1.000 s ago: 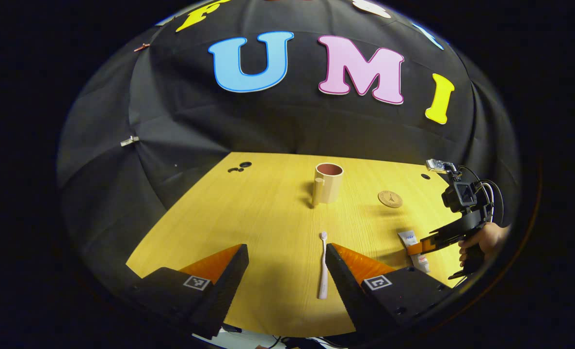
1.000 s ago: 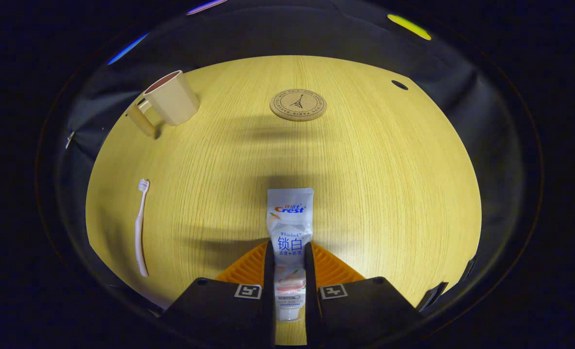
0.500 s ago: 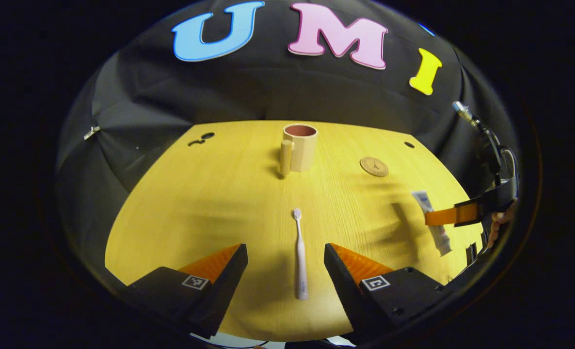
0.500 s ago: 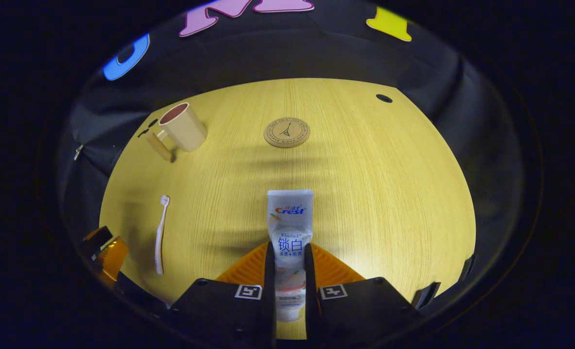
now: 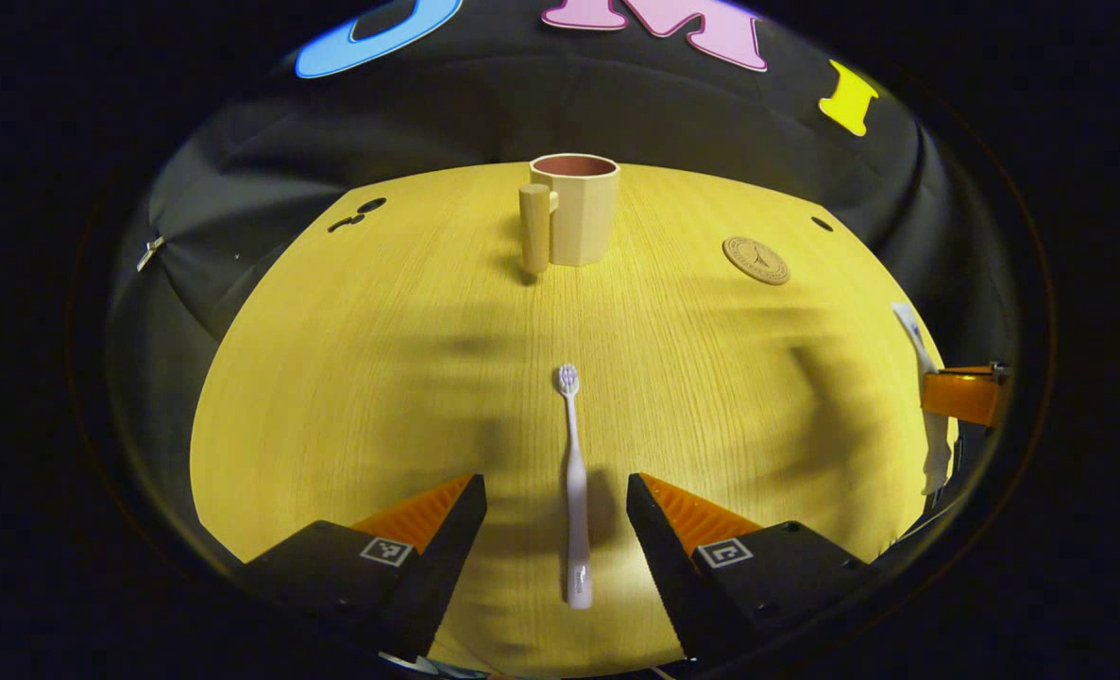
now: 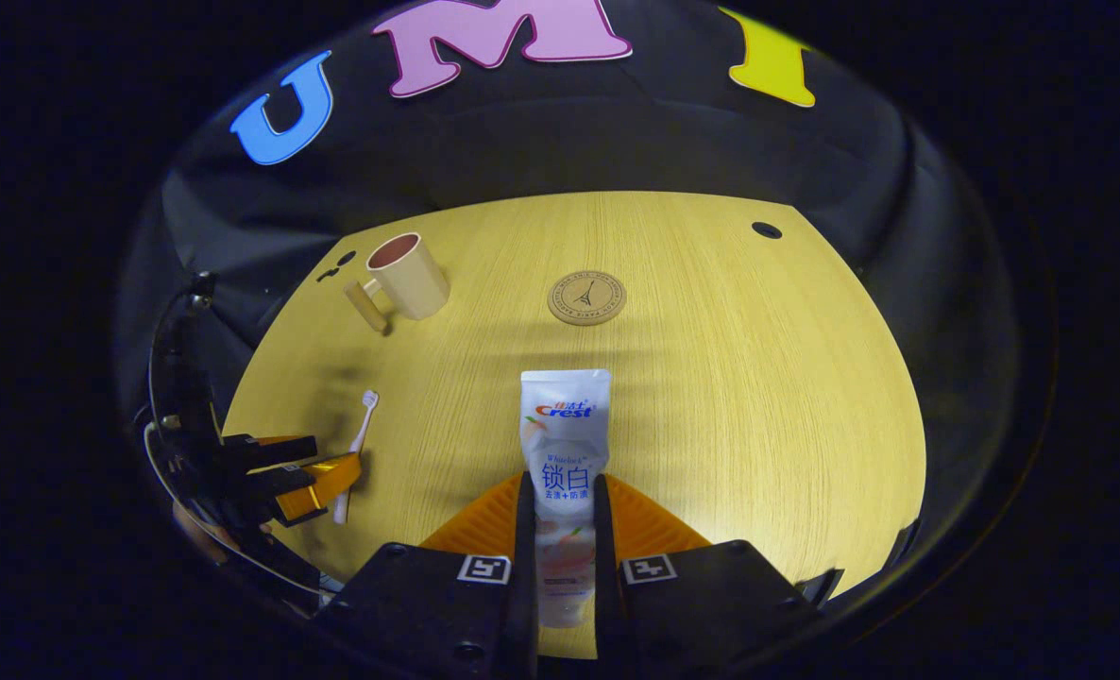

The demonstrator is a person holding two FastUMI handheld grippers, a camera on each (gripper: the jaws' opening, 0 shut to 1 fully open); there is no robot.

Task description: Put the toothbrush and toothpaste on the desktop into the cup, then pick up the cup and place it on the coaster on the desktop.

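The right gripper (image 6: 560, 491) is clamping the toothpaste (image 6: 563, 425) and holding it clear above the counter (image 6: 758, 397), while the left gripper (image 5: 556, 501) is hovering with its fingers spread wide on either side of the toothbrush (image 5: 574, 482) lying flat, the cup (image 5: 574, 208) and coaster (image 5: 755, 260) sitting beyond.

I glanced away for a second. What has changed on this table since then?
The right claw, shut on the toothpaste, has lifted it off the table. The left claw, open, has come down around the toothbrush, which lies untouched. The cup and coaster stayed put.
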